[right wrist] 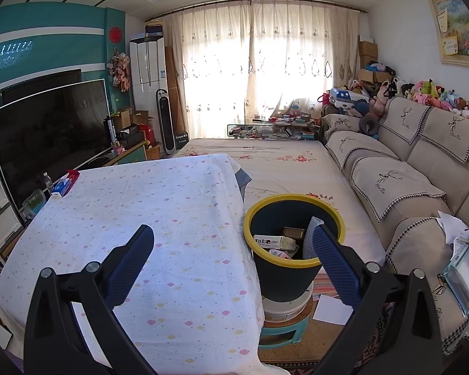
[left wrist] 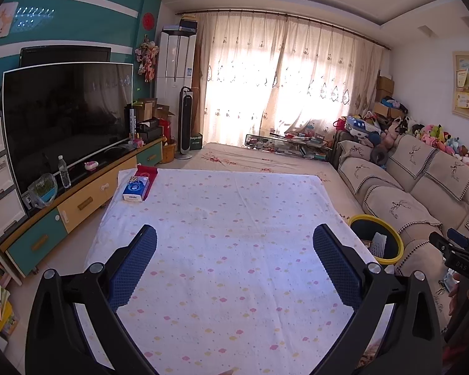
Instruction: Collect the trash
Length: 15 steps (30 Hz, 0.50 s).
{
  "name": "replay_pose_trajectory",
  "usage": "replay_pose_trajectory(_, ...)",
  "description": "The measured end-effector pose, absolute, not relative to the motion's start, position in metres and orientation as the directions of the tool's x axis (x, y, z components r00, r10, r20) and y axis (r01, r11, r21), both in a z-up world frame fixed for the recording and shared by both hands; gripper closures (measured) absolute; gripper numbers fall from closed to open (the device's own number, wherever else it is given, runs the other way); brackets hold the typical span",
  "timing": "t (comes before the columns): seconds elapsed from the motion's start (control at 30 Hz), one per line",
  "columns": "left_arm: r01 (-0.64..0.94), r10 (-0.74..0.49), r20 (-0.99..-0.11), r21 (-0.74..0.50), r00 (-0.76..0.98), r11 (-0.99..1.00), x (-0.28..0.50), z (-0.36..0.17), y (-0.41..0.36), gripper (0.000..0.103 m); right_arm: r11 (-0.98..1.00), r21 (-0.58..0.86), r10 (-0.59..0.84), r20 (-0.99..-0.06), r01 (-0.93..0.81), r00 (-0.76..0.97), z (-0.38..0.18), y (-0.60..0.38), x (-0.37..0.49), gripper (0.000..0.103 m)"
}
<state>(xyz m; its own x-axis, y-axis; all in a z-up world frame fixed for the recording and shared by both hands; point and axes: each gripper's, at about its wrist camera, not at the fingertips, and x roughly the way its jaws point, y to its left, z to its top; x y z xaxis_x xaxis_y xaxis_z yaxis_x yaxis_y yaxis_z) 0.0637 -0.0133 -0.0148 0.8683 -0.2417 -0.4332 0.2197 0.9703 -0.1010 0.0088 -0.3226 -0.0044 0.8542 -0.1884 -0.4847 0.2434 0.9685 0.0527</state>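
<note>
The left gripper (left wrist: 234, 237) and the right gripper (right wrist: 233, 237) both hang empty with jaws spread wide; lower right of centre, the yellow-rimmed bin (right wrist: 250, 217) holds cartons.

strong daylight is admitted through the sheer curtains (left wrist: 284, 81) at the far window, where the panes are blown out to pure white. a cool bluish sheen is cast across the tablecloth (left wrist: 228, 250). the television screen (left wrist: 68, 115) is left dark, with faint reflections. straight lines are bent by fisheye distortion, and the corners are vignetted to black. focus is held sharp throughout, with mild softness at the edges.
</note>
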Motion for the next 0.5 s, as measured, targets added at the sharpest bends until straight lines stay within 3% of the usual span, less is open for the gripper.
replay_pose_trajectory(0.5,0.223,-0.244,-0.438,-0.100,0.865,0.970,0.0636,-0.0210,-0.0155,0.005,0.969,0.058,-0.183,-0.488,0.240,0.854,-0.0079,-0.3208,0.0114,0.007)
